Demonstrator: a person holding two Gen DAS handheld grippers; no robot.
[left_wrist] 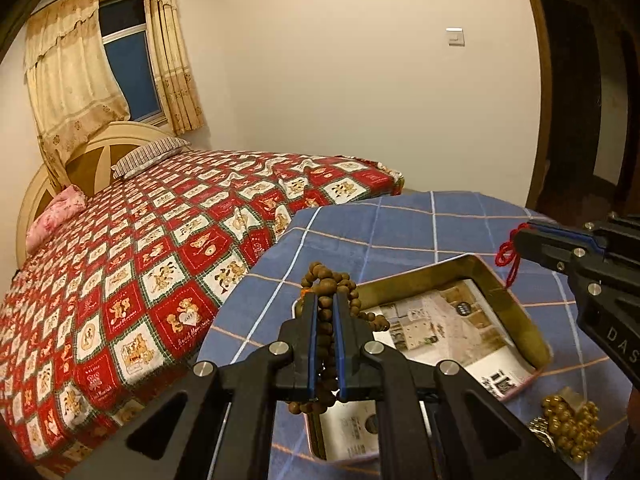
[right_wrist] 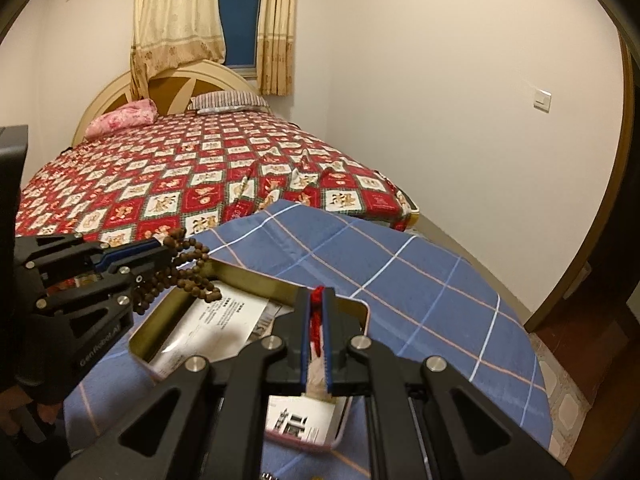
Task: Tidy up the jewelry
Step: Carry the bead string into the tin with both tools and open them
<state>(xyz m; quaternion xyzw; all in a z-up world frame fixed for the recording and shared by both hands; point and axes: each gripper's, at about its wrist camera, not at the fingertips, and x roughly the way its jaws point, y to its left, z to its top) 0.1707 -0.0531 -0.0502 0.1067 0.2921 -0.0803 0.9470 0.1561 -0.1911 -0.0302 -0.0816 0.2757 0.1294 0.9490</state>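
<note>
My left gripper [left_wrist: 325,300] is shut on a brown wooden bead string [left_wrist: 332,280], held above the near-left corner of an open gold tin box [left_wrist: 516,304]; loops of beads hang over the tin's rim [right_wrist: 192,276]. My right gripper [right_wrist: 319,296] is shut on a red cord [right_wrist: 317,312] with a pale piece hanging below it, over the tin [right_wrist: 240,276]. In the left wrist view the right gripper [left_wrist: 520,236] comes in from the right with the red cord [left_wrist: 508,256] dangling over the tin's far edge. The tin holds printed paper cards [left_wrist: 436,328].
The tin lies on a table with a blue checked cloth [left_wrist: 400,224]. A pile of gold beads [left_wrist: 568,428] lies on the cloth at the lower right of the left wrist view. A bed with a red patterned cover [right_wrist: 180,176] stands just behind the table.
</note>
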